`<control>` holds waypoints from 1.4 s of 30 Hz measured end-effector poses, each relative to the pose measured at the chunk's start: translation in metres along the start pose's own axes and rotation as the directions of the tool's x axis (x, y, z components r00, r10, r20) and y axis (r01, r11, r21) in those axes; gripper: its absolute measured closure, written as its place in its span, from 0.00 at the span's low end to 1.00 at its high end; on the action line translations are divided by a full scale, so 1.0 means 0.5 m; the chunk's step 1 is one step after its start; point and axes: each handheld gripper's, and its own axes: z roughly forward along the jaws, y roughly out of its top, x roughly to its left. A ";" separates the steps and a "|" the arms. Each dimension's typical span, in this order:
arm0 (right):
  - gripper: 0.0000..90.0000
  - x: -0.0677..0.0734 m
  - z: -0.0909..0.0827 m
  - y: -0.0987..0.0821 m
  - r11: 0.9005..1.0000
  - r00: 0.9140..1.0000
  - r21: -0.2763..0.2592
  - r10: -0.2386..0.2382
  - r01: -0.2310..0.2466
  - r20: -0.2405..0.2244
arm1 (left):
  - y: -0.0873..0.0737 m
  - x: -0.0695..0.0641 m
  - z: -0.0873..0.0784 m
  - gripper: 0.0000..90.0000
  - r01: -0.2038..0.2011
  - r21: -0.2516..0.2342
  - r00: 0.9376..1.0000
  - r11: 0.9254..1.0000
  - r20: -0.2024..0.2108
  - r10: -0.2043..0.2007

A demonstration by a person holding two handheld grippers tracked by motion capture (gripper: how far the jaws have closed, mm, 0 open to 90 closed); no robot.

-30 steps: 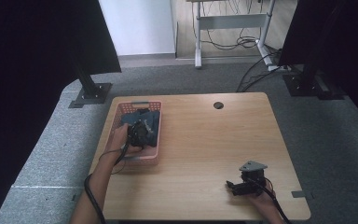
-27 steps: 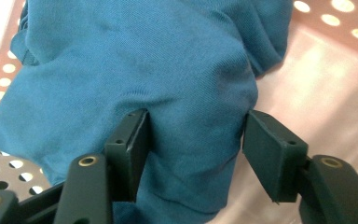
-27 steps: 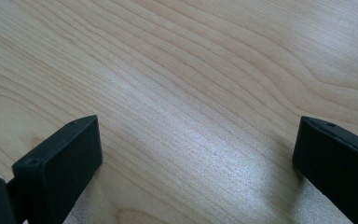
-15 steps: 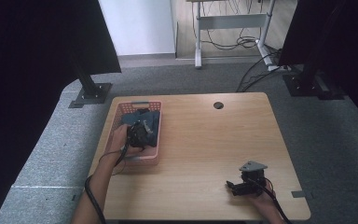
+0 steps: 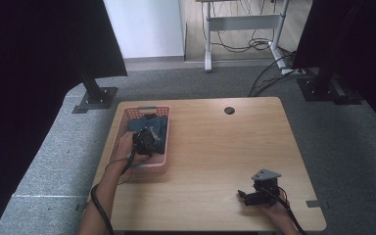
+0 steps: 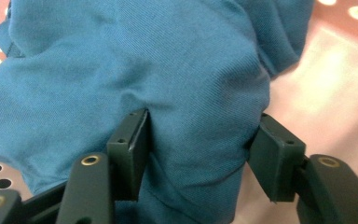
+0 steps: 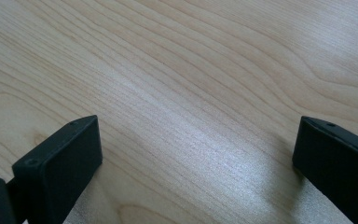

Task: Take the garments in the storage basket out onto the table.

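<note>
A crumpled blue cloth [image 5: 159,128] lies in a pink perforated basket [image 5: 122,122] at the table's left. My left gripper [image 5: 147,139] reaches down into the basket onto the cloth. In the left gripper view its jaws stand wide, one on each side of a bulge of the blue cloth [image 6: 191,84]. The left gripper [image 6: 203,121] has just been closing, with that bulge between the jaws. My right gripper [image 5: 242,196] rests near the table's front right edge. In its own view the right gripper [image 7: 198,130] is open over bare wood, with nothing between the jaws.
The wooden table [image 5: 215,147] has a dark round cable hole [image 5: 229,110] at the back. The basket's pink floor [image 6: 326,84] shows beside the cloth. Black stands and a desk frame with cables stand on the grey floor beyond the table.
Nothing has visibly shifted in the high view; both hands stay where they were.
</note>
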 end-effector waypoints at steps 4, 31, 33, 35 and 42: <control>0.01 0.000 -0.001 -0.001 1.000 1.000 0.000 0.001 -0.001 -0.001 | -0.003 0.000 0.005 0.56 -0.010 0.001 1.000 1.000 -0.009 0.010; 0.01 0.000 -0.003 -0.002 1.000 1.000 0.000 -0.003 0.003 -0.004 | -0.038 -0.005 -0.043 0.83 0.024 -0.116 0.990 0.993 -0.132 -0.040; 0.01 0.000 -0.003 -0.002 1.000 1.000 0.000 -0.003 0.003 -0.004 | -0.041 -0.002 -0.050 0.83 0.038 -0.131 0.988 0.991 -0.141 -0.056; 0.01 0.000 -0.003 -0.002 1.000 1.000 0.001 -0.002 0.002 -0.004 | -0.044 0.001 -0.057 0.83 0.054 -0.144 0.987 0.988 -0.146 -0.075; 0.01 0.000 -0.003 -0.002 1.000 1.000 0.000 -0.002 0.002 -0.004 | -0.055 0.010 -0.072 0.83 0.112 -0.190 0.978 0.975 -0.152 -0.142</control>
